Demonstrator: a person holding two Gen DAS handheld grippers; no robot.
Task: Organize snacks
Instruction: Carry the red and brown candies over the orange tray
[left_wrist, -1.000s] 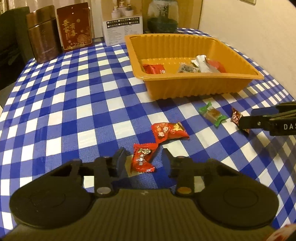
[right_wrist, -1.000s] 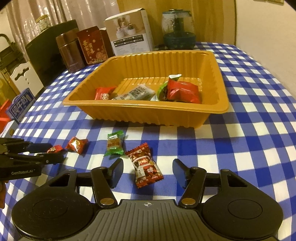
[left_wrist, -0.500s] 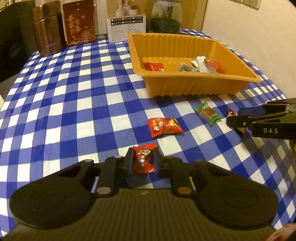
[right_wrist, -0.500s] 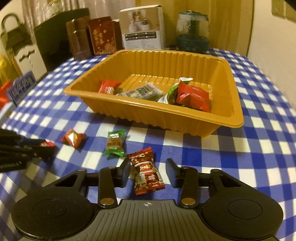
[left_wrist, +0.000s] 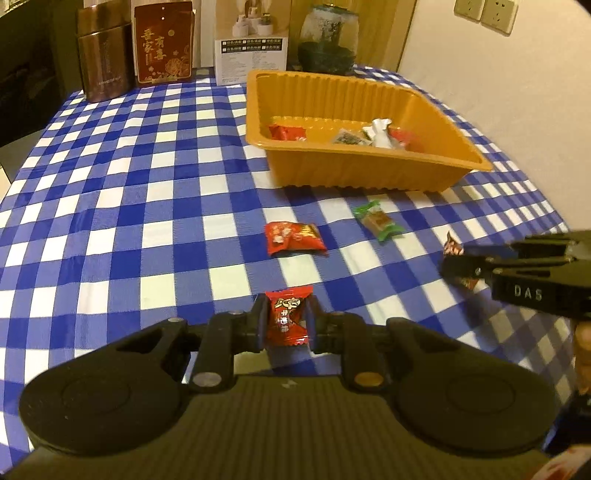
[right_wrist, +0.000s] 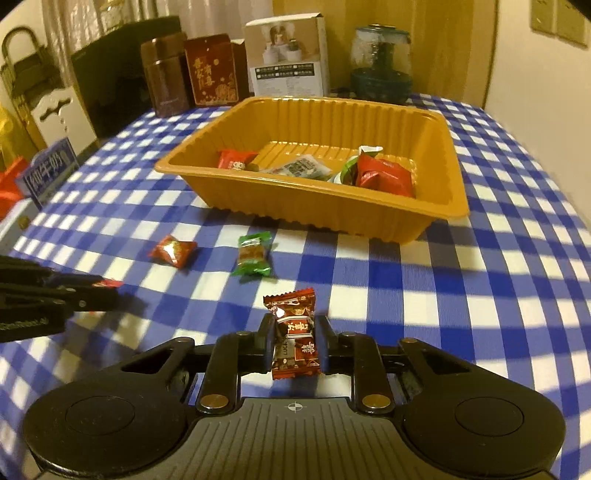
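Note:
My left gripper (left_wrist: 286, 319) is shut on a bright red candy (left_wrist: 287, 314) and holds it above the checked tablecloth. My right gripper (right_wrist: 294, 338) is shut on a dark red-brown candy (right_wrist: 295, 332), also lifted; it shows from the side in the left wrist view (left_wrist: 452, 264). The orange tray (left_wrist: 369, 173) (right_wrist: 314, 210) holds several wrapped snacks. A red candy (left_wrist: 293, 238) (right_wrist: 173, 251) and a green-wrapped candy (left_wrist: 377, 220) (right_wrist: 254, 254) lie on the cloth in front of the tray.
At the table's far end stand a brown tin (left_wrist: 104, 62), a red box (left_wrist: 163, 46), a white box (right_wrist: 288, 64) and a glass jar (right_wrist: 380, 68). A wall (left_wrist: 498, 74) runs along the right side. A blue carton (right_wrist: 50, 171) sits off the table's left edge.
Both grippers closed from open onto their candies and lifted them off the cloth. Both views now sit higher and further back from the tray.

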